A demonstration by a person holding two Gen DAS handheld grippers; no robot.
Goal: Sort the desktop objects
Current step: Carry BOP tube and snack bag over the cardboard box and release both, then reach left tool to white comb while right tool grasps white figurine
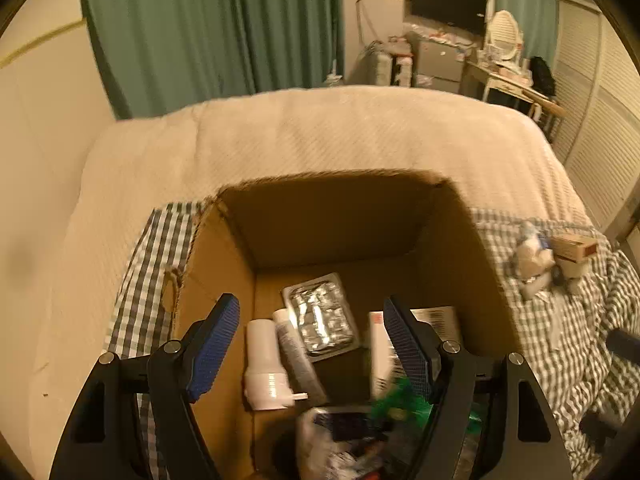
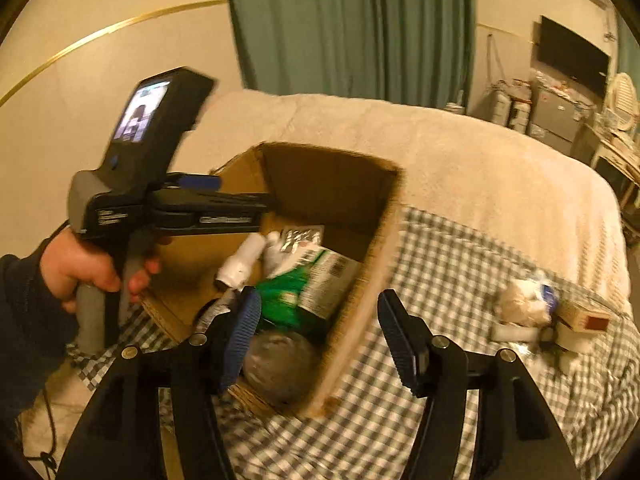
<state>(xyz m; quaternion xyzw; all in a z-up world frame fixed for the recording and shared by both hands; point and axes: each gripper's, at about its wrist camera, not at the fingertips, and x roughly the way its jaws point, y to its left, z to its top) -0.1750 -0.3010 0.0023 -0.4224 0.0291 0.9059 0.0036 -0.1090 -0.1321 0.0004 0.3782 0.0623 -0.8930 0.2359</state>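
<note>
Cardboard box [image 1: 224, 280] fills centre frame, already holding a white bottle [image 1: 266, 364], foil pack [image 1: 320, 316] etc. Both tongs wide, empty: left tongs [image 1: 312, 356] over box, right tongs [image 2: 320, 336] straddle its wall. Risk: right clips the wall, tipping box; leftover items [image 2: 536, 312] wait right of frame.

Left gripper [image 1: 312, 350] angled downward, blue-padded jaws spread wide, nothing pinched between them. Right gripper [image 2: 318, 338] likewise tilted down, jaws apart, pads pressing on nothing. Left hand [image 2: 86, 270] wrapped round the grey handle of its tool, dark sleeve [image 2: 24, 320] at the wrist, seen from the right wrist camera.
</note>
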